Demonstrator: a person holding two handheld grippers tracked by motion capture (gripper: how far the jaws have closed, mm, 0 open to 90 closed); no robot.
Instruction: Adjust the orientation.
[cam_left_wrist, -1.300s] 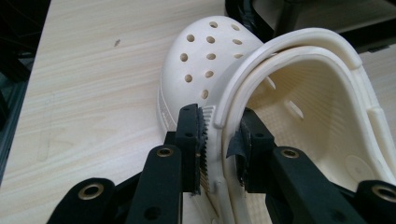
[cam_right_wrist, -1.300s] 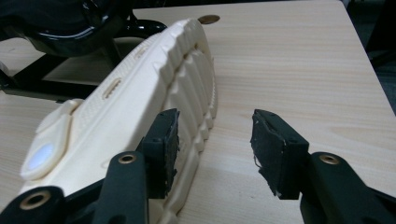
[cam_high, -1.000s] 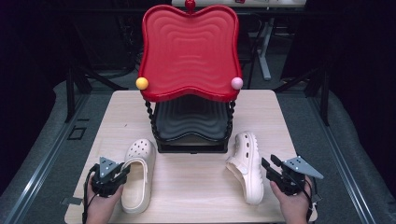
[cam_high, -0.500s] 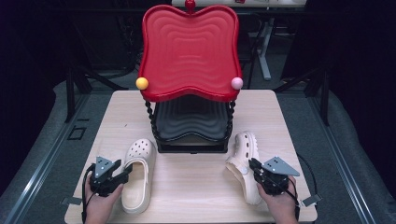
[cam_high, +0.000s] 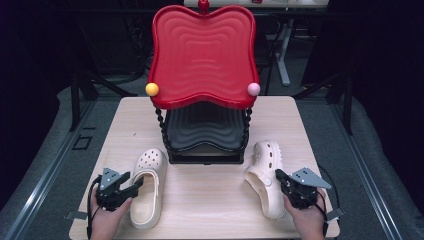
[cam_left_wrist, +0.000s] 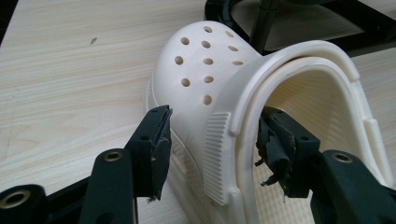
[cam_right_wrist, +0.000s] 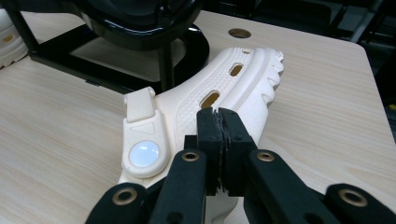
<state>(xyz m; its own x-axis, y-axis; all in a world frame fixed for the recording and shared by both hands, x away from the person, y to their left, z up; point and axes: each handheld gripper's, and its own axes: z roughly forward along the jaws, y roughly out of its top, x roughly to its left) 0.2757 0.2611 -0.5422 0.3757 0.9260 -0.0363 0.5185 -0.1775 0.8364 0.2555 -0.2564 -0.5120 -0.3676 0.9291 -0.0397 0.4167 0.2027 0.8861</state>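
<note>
Dark surroundings ring a pale wood-grain counter, grey floor at either side. Landmark: the red-and-black tiered stand at the counter's far middle, its red wavy tray tilted up over a black tray, a yellow ball and a pink ball at the red tray's lower corners.

Item one: cream clog, near-left of the stand, upright on its sole, perforated toe toward the stand's base. My left tool sits at its heel-side rim. In the left gripper view its jaws stand wide apart, one outside the clog's side wall, the other inside the opening, neither pad pressed against the wall.

Item two: second cream clog, near-right of the stand, lying on its side, toe toward the stand's base. My right tool is at its heel end. In the right gripper view the jaws are pressed together, pads touching, just above the clog's side; I cannot tell whether anything is pinched between them. Strap rivet sits just beside the jaws.
</note>
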